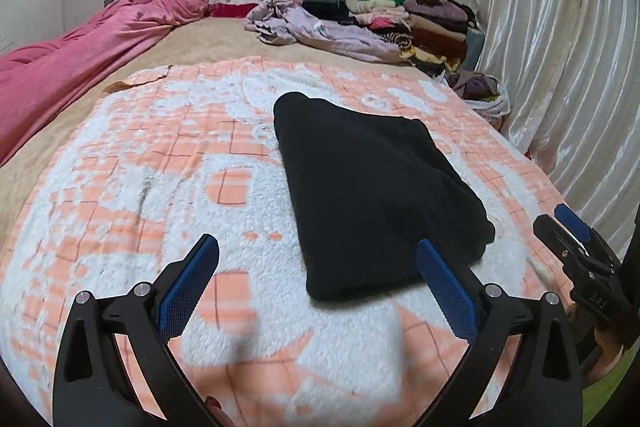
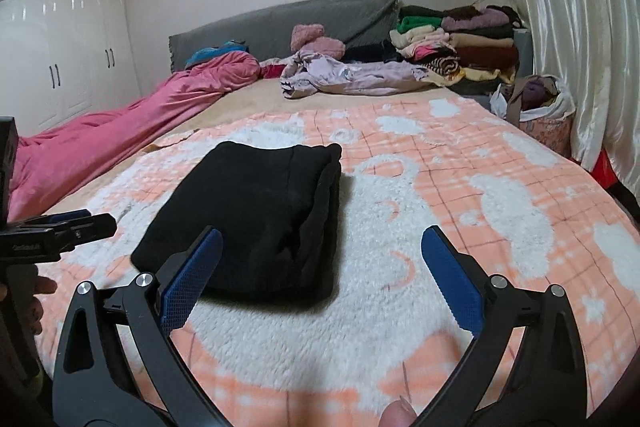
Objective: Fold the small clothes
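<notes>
A black garment (image 1: 372,195) lies folded into a thick rectangle on the peach-and-white fleece blanket (image 1: 160,155). My left gripper (image 1: 318,247) hovers just above its near edge, jaws wide open and holding nothing. The right gripper (image 1: 576,239) shows at the right edge of the left wrist view. In the right wrist view the same black garment (image 2: 256,211) sits left of centre on the blanket (image 2: 480,187). My right gripper (image 2: 322,234) is open and empty over the garment's near right corner. The left gripper (image 2: 80,223) pokes in from the left beside a hand.
A pink quilt (image 2: 120,135) runs along the bed's left side. At the headboard lie a crumpled lilac garment (image 2: 352,75) and a stack of folded clothes (image 2: 460,47). A bag of clothes (image 2: 540,103) stands by the shiny curtain (image 2: 568,7). White wardrobes (image 2: 60,59) fill the left wall.
</notes>
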A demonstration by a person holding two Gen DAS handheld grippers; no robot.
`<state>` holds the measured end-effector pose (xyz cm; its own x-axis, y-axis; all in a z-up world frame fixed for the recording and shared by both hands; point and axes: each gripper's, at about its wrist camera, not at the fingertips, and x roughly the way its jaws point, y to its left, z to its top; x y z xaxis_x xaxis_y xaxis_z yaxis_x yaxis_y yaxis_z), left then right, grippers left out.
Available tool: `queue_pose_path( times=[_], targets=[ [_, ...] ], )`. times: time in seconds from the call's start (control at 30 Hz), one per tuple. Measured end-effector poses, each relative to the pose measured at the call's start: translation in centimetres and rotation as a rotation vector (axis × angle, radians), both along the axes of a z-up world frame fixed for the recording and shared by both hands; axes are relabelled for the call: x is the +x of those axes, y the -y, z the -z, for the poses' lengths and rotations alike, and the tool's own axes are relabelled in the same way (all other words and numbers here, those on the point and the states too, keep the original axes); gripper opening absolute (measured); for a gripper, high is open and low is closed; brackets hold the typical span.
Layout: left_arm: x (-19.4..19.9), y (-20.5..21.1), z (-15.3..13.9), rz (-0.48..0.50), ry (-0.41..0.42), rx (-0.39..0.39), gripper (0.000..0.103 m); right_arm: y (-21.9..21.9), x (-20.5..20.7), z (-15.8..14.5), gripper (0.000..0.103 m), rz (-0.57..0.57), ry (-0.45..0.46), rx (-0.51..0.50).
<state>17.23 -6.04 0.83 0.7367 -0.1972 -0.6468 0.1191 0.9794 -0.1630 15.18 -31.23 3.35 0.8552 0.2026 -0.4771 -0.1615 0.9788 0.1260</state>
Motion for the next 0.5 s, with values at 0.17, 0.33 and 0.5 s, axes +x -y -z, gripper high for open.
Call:
queue_pose_path(
  times=[0.17, 0.33, 0.5],
  targets=[
    [-2.0, -0.6, 0.8, 0.001, -0.015, 0.008, 0.099, -1.0, -2.5, 0.4, 0.094, -0.021, -0.027, -0.035],
    [-3.9, -1.0, 2.4, 0.002, -0.053, -0.002, 0.099, -2.1, -4.0, 1.8, 0.094, -0.032, -0.116, -0.076],
    [-4.9, -1.5, 3.9, -0.010, -0.098, -0.002, 0.099, -3.1, -4.9, 3.4, 0.094, -0.046, -0.213, -0.103]
  ],
)
